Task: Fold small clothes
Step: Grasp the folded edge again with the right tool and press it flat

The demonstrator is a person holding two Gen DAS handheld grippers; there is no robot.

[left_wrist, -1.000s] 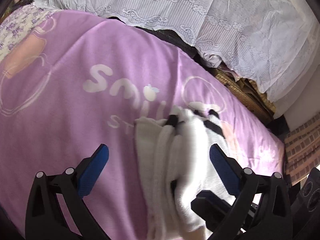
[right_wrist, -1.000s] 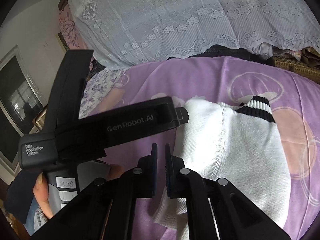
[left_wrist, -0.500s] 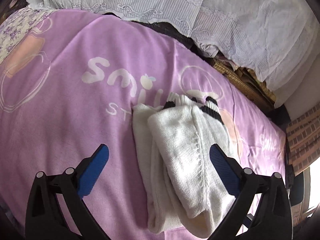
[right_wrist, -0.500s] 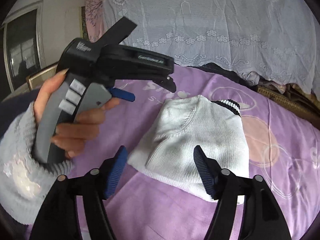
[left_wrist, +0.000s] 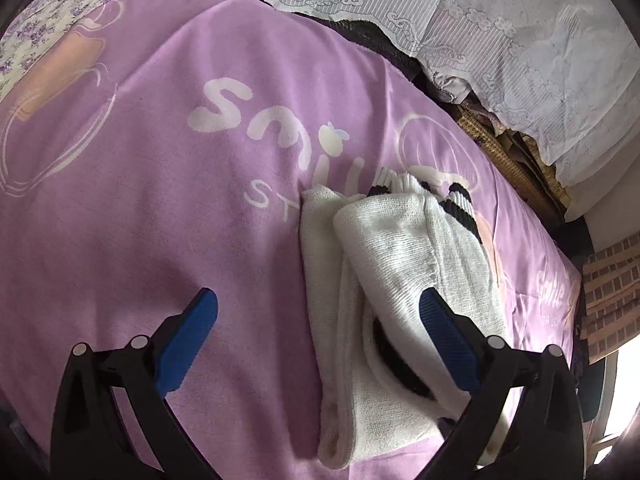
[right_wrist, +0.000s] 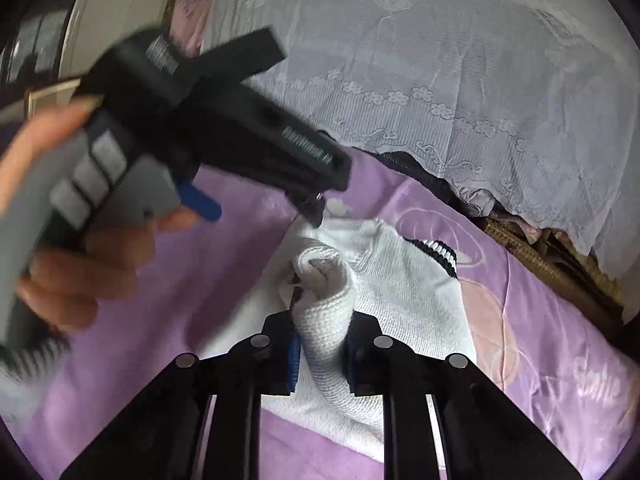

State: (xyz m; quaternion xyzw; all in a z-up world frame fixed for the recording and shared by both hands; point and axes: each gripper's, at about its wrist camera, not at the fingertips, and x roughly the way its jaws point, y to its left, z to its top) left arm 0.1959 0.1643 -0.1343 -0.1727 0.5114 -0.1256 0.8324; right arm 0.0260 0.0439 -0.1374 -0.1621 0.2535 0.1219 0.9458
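1. Since half a second ago the right gripper [right_wrist: 320, 354] went from spread wide above the garment to clamped on a bunched fold of the white knit garment [right_wrist: 404, 296]; fabric now fills the gap between its blue pads.
2. Left gripper [left_wrist: 316, 340] unchanged: jaws wide apart, holding nothing, hovering over the purple blanket [left_wrist: 160, 208].
3. White knit garment [left_wrist: 400, 280] lies folded on the blanket, in the left wrist view running from 12 o'clock down to 5 o'clock of the left gripper's gap; its right finger [left_wrist: 448, 344] overlaps the garment's edge, left finger [left_wrist: 188, 340] is over bare blanket, well apart from the cloth.
4. Black-striped cuff [left_wrist: 460, 204] sits at the garment's far end, toward 1 o'clock.
5. Right wrist view: garment centre frame, pinched fold rising at 12 o'clock straight off the right gripper; striped cuff [right_wrist: 436, 250] at 1 o'clock.
6. Left gripper body [right_wrist: 224, 128], blurred, held in the person's hand [right_wrist: 80, 256], at 10 o'clock above the garment's far-left edge; touching or not, cannot tell.
7. White lace cover [right_wrist: 440, 80] drapes behind the blanket, across the top.
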